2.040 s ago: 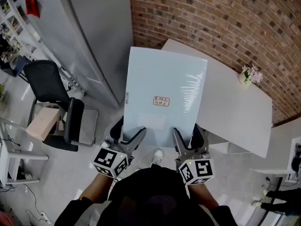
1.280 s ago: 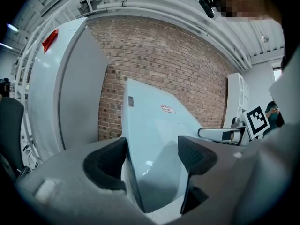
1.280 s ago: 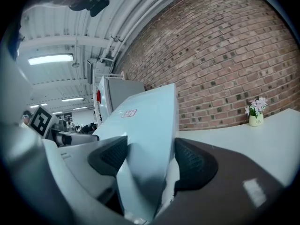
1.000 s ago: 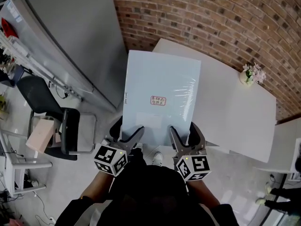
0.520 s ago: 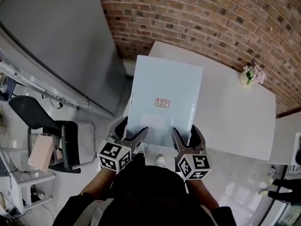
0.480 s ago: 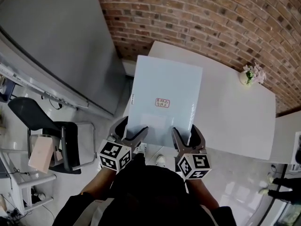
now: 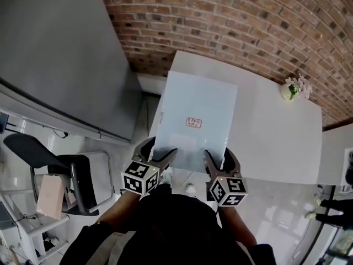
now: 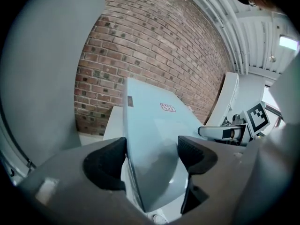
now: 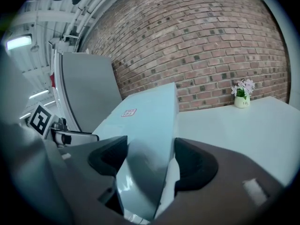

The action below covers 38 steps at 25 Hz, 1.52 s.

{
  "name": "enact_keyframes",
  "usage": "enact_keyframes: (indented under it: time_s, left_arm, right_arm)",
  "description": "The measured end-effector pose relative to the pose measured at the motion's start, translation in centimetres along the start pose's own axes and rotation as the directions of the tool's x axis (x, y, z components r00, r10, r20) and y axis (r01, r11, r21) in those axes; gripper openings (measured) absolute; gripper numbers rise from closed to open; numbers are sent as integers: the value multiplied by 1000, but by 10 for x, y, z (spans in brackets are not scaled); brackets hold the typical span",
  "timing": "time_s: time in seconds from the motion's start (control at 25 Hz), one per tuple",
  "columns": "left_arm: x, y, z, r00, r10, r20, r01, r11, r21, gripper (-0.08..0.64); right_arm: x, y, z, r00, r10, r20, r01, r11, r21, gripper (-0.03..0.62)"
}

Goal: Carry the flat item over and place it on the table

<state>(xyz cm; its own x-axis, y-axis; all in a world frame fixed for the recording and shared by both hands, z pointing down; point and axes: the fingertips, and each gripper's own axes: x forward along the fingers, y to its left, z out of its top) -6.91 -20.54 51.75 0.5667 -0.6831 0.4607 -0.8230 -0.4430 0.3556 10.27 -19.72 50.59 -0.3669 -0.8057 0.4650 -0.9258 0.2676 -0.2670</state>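
Flat item, a pale blue sheet with a small red label, is held by its near edge in the head view. The left gripper takes the near-left corner and the right gripper the near-right corner. Beyond the fingers the sheet reaches out over the left end of the white tabletop. A small vase of flowers stands far beyond and to the right of the right gripper's fingers, by the brick wall. A black chair is on the floor off to the left of the left gripper's fingers.

In the left gripper view, the dark fingers are closed on the sheet's edge, one on each face, and the sheet runs away from them toward the wall. The right gripper shows to their right.

In the right gripper view, the fingers likewise clamp the sheet between them. The tabletop lies to their right with the vase at its far side.
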Motion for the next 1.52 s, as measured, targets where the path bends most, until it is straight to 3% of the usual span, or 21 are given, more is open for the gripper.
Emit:
enact_keyframes:
  time_s: [0.52,0.92,1.52]
  left_arm:
    - [55,45,-22,986,-64,-156,63,998,-8,360]
    - [87,64,-34,972,-94,-217,93,996,-17,360]
    - [107,82,-65,952,-91,-291,77,995,-58,360]
  right_arm:
    - [55,-16,-30,988,-91,-124,96,995,37,322]
    - [85,-31,-45,972,-128,-198,140,989,50,322]
    - [110,-41,-73,939,-148,-310,164,986,27,321]
